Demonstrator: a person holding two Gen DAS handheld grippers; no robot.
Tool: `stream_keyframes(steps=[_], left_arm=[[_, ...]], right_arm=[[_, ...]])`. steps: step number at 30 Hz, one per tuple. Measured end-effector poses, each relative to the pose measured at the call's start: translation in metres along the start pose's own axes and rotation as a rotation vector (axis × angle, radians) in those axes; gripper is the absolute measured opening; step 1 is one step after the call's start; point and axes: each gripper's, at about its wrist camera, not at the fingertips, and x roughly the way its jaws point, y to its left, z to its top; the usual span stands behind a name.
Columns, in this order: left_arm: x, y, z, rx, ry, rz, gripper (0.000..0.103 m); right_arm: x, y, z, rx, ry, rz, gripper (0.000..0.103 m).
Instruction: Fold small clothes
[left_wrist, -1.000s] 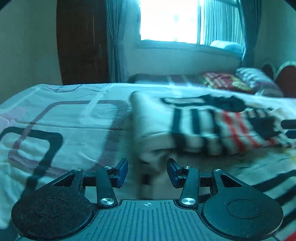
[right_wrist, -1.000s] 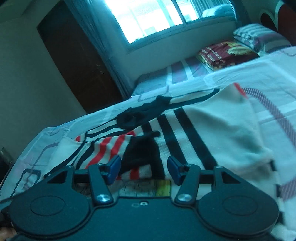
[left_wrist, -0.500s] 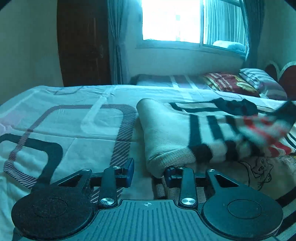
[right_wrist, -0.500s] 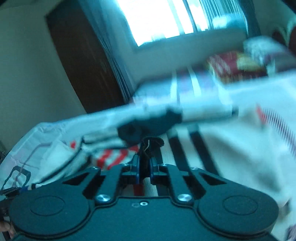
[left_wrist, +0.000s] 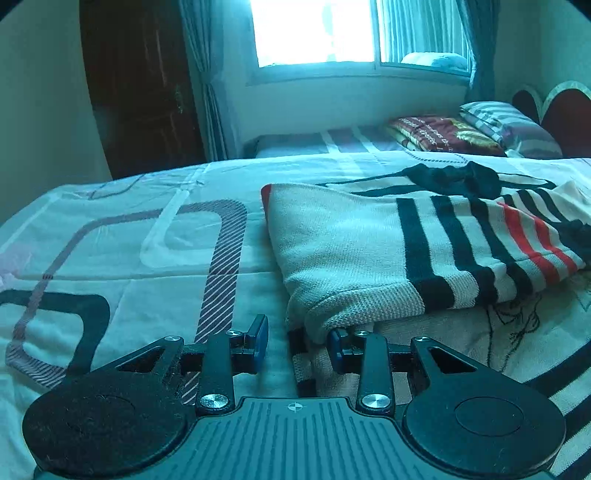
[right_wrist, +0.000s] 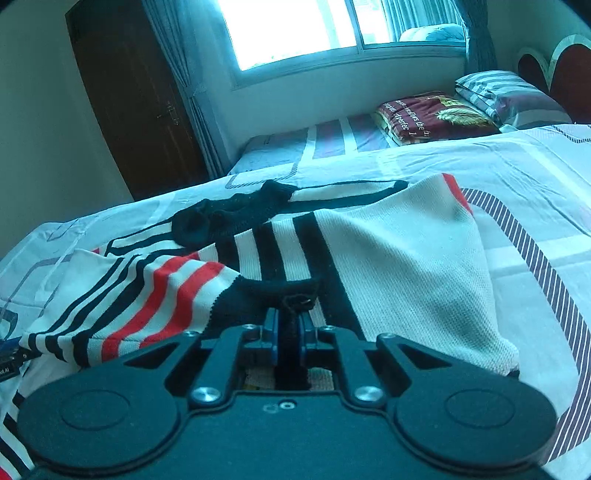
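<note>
A cream knit sweater (left_wrist: 354, 251) with black and red stripes lies partly folded on the bed. My left gripper (left_wrist: 297, 338) is open, low on the bed, its jaws either side of the sweater's near folded corner without closing on it. My right gripper (right_wrist: 289, 325) is shut on the black cuff of the striped sleeve (right_wrist: 280, 291), which lies across the sweater's body (right_wrist: 406, 266). The black collar (right_wrist: 229, 218) lies bunched at the far edge.
The patterned bedsheet (left_wrist: 129, 251) spreads to the left. A second bed behind holds a folded dark red blanket (right_wrist: 432, 114) and a striped pillow (right_wrist: 509, 92). A dark wooden door (right_wrist: 136, 92) and a bright window (left_wrist: 314, 33) stand at the back.
My right gripper closed on the sleeve's black cuff and carried the sleeve across the sweater's body. My left gripper moved forward to the sweater's near corner and stayed open.
</note>
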Motion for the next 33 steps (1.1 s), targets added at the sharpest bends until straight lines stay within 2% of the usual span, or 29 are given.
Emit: stream_keyframes(steps=[3, 5, 8, 10, 12, 14, 15, 17, 20, 22, 23, 24, 26, 27, 28, 29, 33], left_arm=[[0.000, 0.001, -0.003, -0.001, 0.023, -0.002, 0.035], [-0.002, 0.007, -0.004, -0.039, 0.033, -0.019, 0.035], [-0.008, 0.018, -0.013, -0.056, 0.041, -0.026, 0.035], [-0.016, 0.023, -0.016, -0.053, 0.038, -0.016, 0.035], [-0.024, 0.028, -0.015, -0.064, 0.013, -0.021, 0.035], [-0.034, 0.028, -0.009, -0.077, -0.028, -0.024, 0.035], [-0.039, 0.026, -0.004, -0.083, -0.059, -0.043, 0.035], [-0.042, 0.017, 0.008, -0.079, -0.109, -0.109, 0.035], [-0.025, -0.008, 0.019, -0.035, -0.106, -0.158, 0.035], [-0.005, -0.016, 0.015, -0.037, -0.064, -0.161, 0.035], [0.009, -0.020, 0.010, -0.017, 0.002, -0.155, 0.036], [0.010, -0.024, 0.006, 0.024, -0.019, -0.142, 0.036], [0.004, -0.027, 0.018, 0.069, 0.008, -0.138, 0.036], [-0.001, -0.026, 0.026, 0.069, -0.021, -0.157, 0.036], [-0.004, -0.025, 0.035, 0.062, -0.072, -0.167, 0.036], [0.000, -0.025, 0.046, 0.058, -0.089, -0.166, 0.036], [0.040, -0.025, 0.077, 0.018, -0.086, -0.157, 0.036]], right_arm=[[-0.013, 0.004, 0.005, -0.016, -0.055, 0.014, 0.010], [-0.013, 0.005, 0.013, -0.034, -0.086, 0.026, 0.010], [-0.009, 0.005, 0.016, -0.072, -0.067, -0.002, 0.010], [0.002, 0.001, 0.011, -0.085, -0.015, -0.048, 0.010], [0.008, -0.004, 0.007, -0.076, 0.012, -0.045, 0.011], [0.002, -0.006, 0.008, -0.070, 0.010, -0.044, 0.017], [-0.006, -0.007, 0.008, -0.051, -0.023, -0.053, 0.020], [-0.022, -0.006, 0.009, -0.027, -0.091, -0.032, 0.018], [-0.022, 0.008, 0.007, -0.088, -0.092, 0.004, 0.017], [-0.009, 0.016, 0.003, -0.160, -0.046, 0.007, 0.017], [0.002, 0.018, 0.000, -0.194, 0.017, -0.009, 0.016], [0.008, 0.016, -0.005, -0.214, 0.041, -0.012, 0.015], [0.004, 0.018, 0.001, -0.233, 0.049, -0.017, 0.015], [-0.001, 0.019, 0.006, -0.230, 0.029, -0.023, 0.017], [-0.006, 0.022, 0.010, -0.216, -0.019, -0.005, 0.020], [-0.006, 0.024, 0.015, -0.193, -0.046, 0.028, 0.020], [0.020, 0.048, 0.030, -0.179, -0.055, 0.096, 0.019]])
